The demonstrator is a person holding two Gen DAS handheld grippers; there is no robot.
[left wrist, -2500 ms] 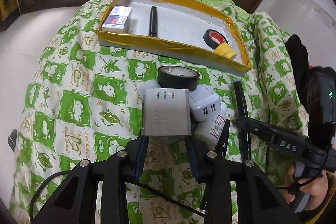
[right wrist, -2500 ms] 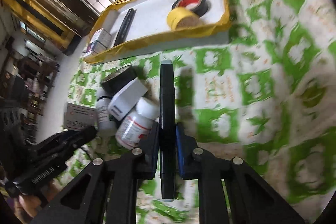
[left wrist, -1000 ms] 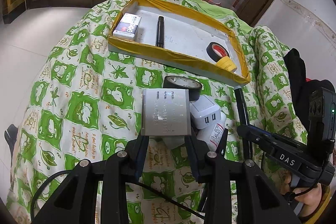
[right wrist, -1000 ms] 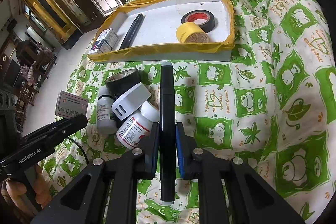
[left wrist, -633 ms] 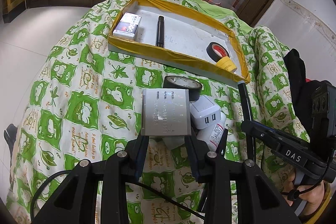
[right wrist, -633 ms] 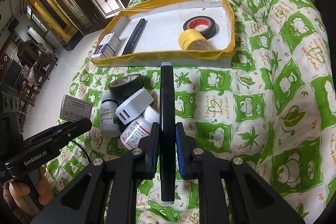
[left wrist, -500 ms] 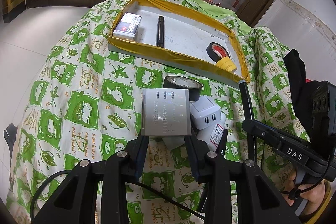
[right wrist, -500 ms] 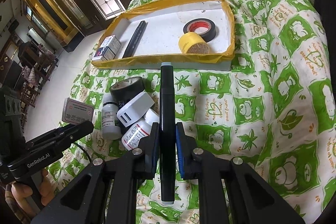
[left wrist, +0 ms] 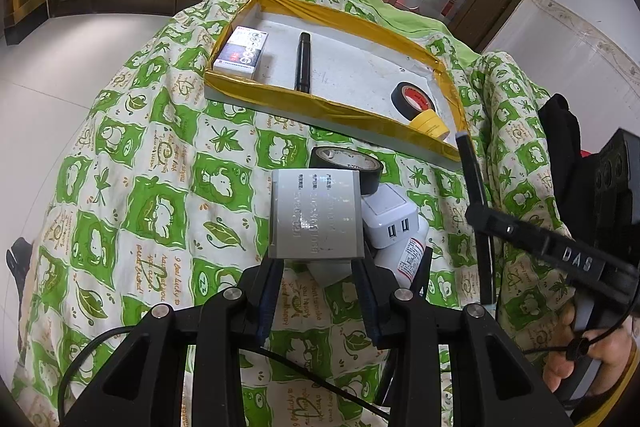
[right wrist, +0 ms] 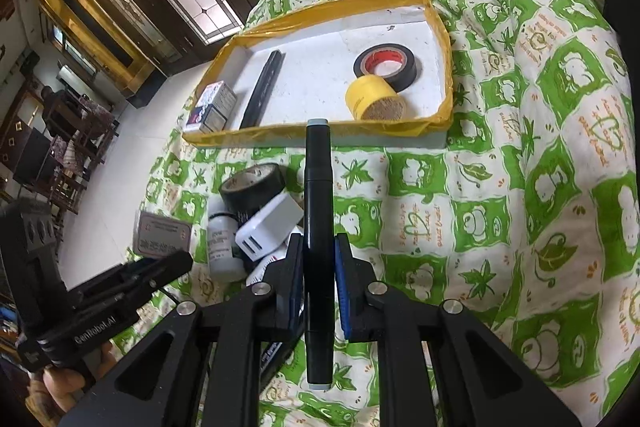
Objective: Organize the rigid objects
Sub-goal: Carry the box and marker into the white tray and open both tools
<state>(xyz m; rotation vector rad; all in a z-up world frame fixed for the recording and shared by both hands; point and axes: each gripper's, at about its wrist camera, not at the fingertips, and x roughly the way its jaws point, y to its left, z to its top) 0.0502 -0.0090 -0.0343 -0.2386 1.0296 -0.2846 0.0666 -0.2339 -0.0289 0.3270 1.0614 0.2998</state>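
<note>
Marker (right wrist: 318, 227): stiff, light, smooth; right gripper (right wrist: 318, 283) is closed on its middle, tip near the tray (right wrist: 320, 133) front rim.
Silver box (left wrist: 314, 213): rigid, probably light; left gripper (left wrist: 316, 283) clamps its sides, before the tray.
Pile: tape roll (left wrist: 346, 167), charger (left wrist: 390, 221), bottles beside the box.

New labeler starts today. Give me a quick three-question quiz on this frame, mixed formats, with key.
1. True or false: the right tool is shut on a black marker.
2. Multiple choice: what does the left tool hold? A) a roll of tape B) a small grey box C) a white bottle
3. Fill in: in the yellow-rimmed tray, the yellow tape roll lies next to the ____ tape roll.

Key:
1. true
2. B, the small grey box
3. black; the black tape roll has a red core
</note>
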